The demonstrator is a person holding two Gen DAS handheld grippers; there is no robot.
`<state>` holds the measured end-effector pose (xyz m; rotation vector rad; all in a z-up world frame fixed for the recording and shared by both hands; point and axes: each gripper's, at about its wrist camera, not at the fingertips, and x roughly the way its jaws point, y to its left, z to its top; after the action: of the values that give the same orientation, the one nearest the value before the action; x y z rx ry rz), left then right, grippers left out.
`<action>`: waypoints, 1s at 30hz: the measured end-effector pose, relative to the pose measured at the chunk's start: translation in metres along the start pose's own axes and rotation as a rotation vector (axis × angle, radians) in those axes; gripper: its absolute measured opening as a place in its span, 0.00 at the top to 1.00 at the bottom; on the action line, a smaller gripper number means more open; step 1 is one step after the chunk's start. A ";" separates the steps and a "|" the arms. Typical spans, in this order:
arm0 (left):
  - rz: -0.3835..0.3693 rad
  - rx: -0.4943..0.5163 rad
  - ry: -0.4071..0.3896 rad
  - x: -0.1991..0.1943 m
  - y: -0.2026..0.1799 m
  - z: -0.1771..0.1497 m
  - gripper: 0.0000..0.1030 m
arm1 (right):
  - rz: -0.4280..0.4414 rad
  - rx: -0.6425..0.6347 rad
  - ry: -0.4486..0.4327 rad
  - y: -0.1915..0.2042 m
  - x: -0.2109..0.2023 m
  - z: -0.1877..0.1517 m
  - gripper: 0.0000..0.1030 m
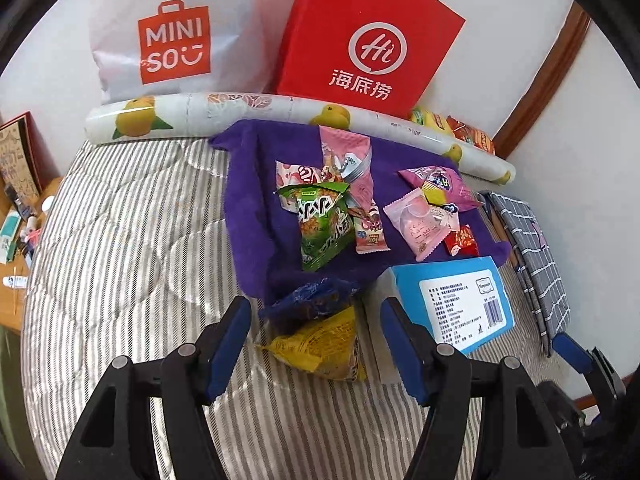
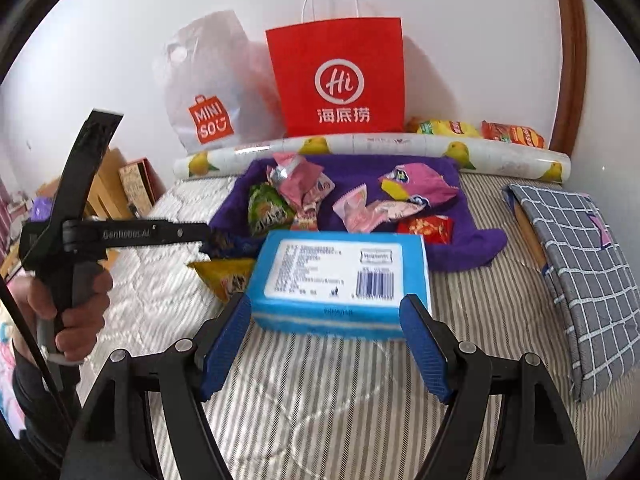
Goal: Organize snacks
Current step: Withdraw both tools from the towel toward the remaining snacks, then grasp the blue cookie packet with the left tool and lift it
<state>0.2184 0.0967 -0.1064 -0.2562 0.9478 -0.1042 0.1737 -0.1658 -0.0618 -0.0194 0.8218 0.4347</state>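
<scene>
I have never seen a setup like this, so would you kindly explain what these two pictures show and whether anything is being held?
Nothing robotic here: a person holds a handheld two-finger clamp in each hand, each with a wide-angle camera looking along its fingers. One picture looks past the left gripper, the other past the right gripper; there the person's hand shows. On the striped mattress lie a purple towel with snack packets, a yellow packet and a blue box. Both grippers are open, holding nothing.
</scene>
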 end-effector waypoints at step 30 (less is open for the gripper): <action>-0.048 0.024 0.045 0.017 0.010 -0.010 0.92 | 0.021 0.020 0.076 -0.004 0.038 -0.019 0.26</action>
<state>0.2200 0.1010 -0.1273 -0.2551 0.9851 -0.1665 0.1843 -0.1592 -0.1027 -0.0089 0.9018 0.4476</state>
